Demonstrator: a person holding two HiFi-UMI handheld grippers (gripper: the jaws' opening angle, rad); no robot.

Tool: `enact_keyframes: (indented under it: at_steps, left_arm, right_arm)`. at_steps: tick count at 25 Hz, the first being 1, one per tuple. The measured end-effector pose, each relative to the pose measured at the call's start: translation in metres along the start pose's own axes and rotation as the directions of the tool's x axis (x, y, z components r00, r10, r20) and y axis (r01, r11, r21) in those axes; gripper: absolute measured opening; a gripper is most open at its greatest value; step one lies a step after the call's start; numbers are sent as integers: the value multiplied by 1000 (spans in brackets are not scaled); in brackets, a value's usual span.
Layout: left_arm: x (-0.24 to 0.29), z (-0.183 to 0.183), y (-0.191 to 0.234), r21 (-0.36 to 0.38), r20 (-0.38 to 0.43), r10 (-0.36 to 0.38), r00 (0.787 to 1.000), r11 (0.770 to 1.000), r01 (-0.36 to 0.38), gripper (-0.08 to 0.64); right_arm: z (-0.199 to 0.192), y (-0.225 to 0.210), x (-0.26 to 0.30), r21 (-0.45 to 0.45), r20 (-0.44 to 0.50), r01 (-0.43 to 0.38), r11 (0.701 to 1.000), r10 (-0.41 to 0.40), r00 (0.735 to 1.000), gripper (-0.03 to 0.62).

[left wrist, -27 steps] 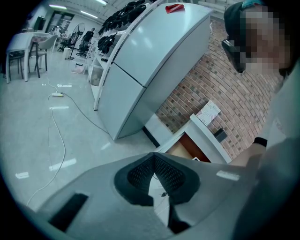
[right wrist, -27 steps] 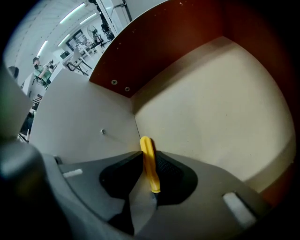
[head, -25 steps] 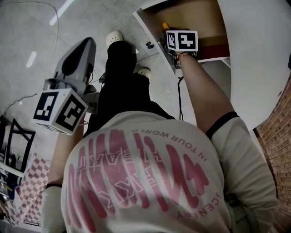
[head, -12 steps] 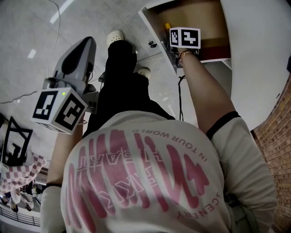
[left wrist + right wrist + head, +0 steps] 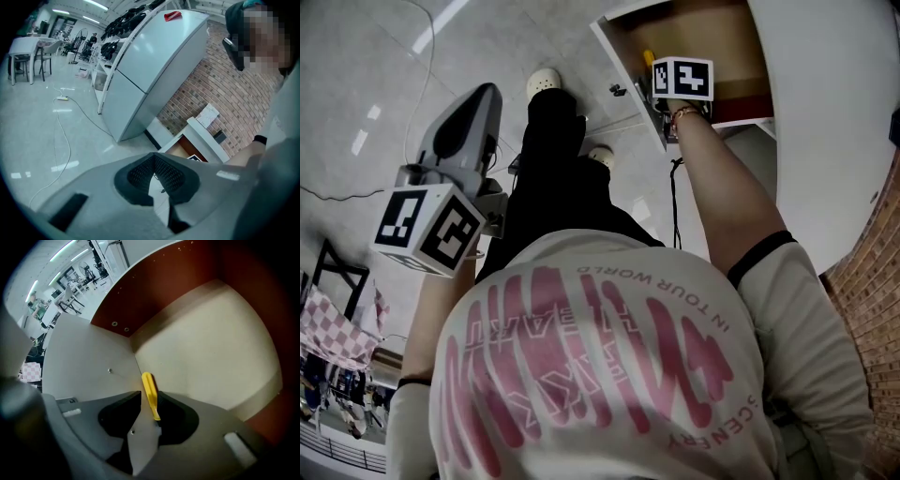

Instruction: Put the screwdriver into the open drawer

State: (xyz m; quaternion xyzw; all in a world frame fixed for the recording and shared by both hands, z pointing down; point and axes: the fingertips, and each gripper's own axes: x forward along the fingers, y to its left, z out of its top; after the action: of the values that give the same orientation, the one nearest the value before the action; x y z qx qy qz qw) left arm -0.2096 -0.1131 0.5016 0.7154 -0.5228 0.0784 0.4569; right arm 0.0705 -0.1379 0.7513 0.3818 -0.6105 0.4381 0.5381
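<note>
The yellow screwdriver stands steeply between my right gripper's jaws, down inside the open drawer. The jaws are opening: the shaft rests by the right pad and a gap shows beside the left pad. In the head view the screwdriver's yellow end shows next to the right gripper's marker cube, over the drawer's rim. My left gripper hangs in the air at the left, far from the drawer. Its pads meet at the tip, with nothing held by the left gripper.
A tall white cabinet and a brick wall stand behind the drawer unit. A cable trails over the grey floor. The person's shoe is beside the drawer front, and a black cord hangs under the right arm.
My left gripper has drifted a little up and to the right. The right gripper has stayed over the drawer with the screwdriver's yellow end beside it.
</note>
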Motion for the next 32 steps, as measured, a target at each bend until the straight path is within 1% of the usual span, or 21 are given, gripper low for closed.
enact_keyframes:
  at_steps: [3,6,8,10,13,16,18,20,23,25,27,29,32]
  left_arm:
    - [-9,2,-18,23,22,-9,1000,1000,8,-1]
    - [-4,0,-16,29,37,-24,999,999,23,0]
    - [-6,-2,-23,24,37,-34,999,999,33,0]
    - [-14,-1,-36,26,40,-44,998,999,43,0]
    - [-24,1,-56,50,60,-61,996,997,58,-2]
    - [-31,6,-73,59,92,-81,993,995,75,-1]
    - [-36,9,-88,57,115,-93,989,995,87,0]
    - [-41,15,-109,71,141,-111,984,992,102,-2]
    - [-49,22,-144,114,176,-148,973,985,129,0]
    - [-52,25,-165,151,195,-174,965,978,146,-1]
    - [-56,26,-189,178,207,-197,958,971,161,0]
    - [-61,27,-213,206,224,-218,950,963,172,-1]
    - [-68,36,-243,256,266,-250,931,949,182,-2]
  right_arm:
    - [-8,0,-14,-23,5,0,1000,0,1000,121]
    - [-7,1,-11,-67,0,13,998,-13,1000,112]
    - [-9,-1,-21,-63,11,20,998,-19,1000,100]
    - [-11,-1,-38,-46,41,19,999,-17,999,65]
    - [-9,-2,-61,-45,96,16,999,-12,995,59]
    - [-10,-4,-83,-45,148,17,999,-10,989,25]
    - [-18,-3,-99,-49,171,9,999,-1,985,9]
    - [-30,0,-116,-60,187,-4,998,15,982,9]
    - [-44,10,-142,-81,231,-34,996,52,971,9]
    - [-47,17,-159,-90,280,-59,994,82,956,8]
    - [-52,23,-181,-77,337,-104,992,124,933,8]
    - [-52,27,-205,-46,405,-172,984,176,897,9]
    - [-40,25,-244,-24,511,-244,969,222,830,9]
